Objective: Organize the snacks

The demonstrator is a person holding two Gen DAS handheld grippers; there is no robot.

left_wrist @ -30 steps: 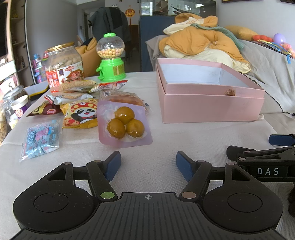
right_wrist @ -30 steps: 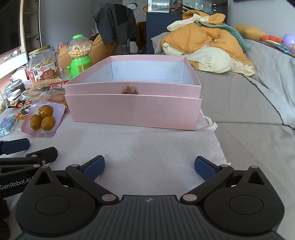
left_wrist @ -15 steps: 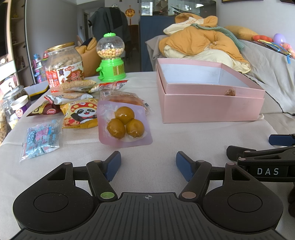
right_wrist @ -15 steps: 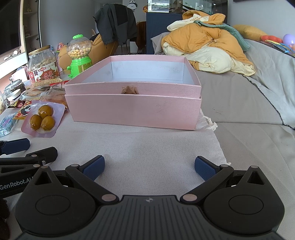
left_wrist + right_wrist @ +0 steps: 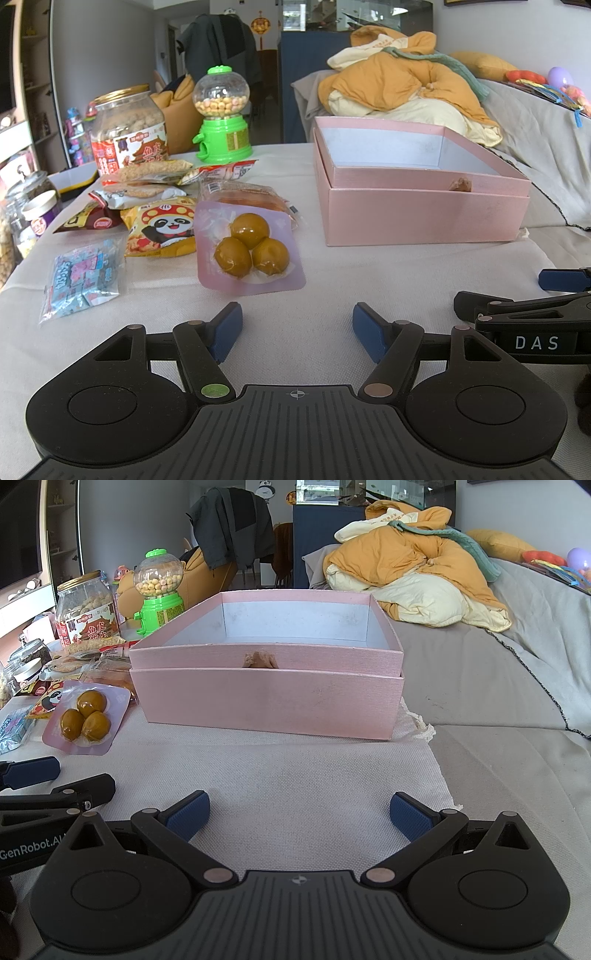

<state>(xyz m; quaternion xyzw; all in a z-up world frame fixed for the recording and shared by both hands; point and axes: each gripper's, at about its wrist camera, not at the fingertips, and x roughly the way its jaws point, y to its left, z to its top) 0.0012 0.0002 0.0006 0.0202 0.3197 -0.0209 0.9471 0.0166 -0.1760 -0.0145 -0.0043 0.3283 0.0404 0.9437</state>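
Snacks sit in a loose cluster on the white cloth [image 5: 332, 280], left of the pink box [image 5: 424, 218], and I'm looking at them over both grippers. Biggest first: the box stands open, its tray nested in a second pink shell, with a small brown lump [image 5: 259, 660] at its near wall. Behind the cluster I've got a peanut jar [image 5: 127, 133] and a green candy dispenser [image 5: 222, 118]. Nearest my left gripper [image 5: 297, 328] lies the egg pack [image 5: 251, 247], three brown eggs in pink film, flat on the cloth. Beside it a panda bag [image 5: 162, 230], then a clear blue candy bag [image 5: 83, 280] further left. My left gripper's fingers are apart, holding nothing, just above the cloth. My right gripper [image 5: 297, 814] is spread wider, also holding nothing, facing the box.
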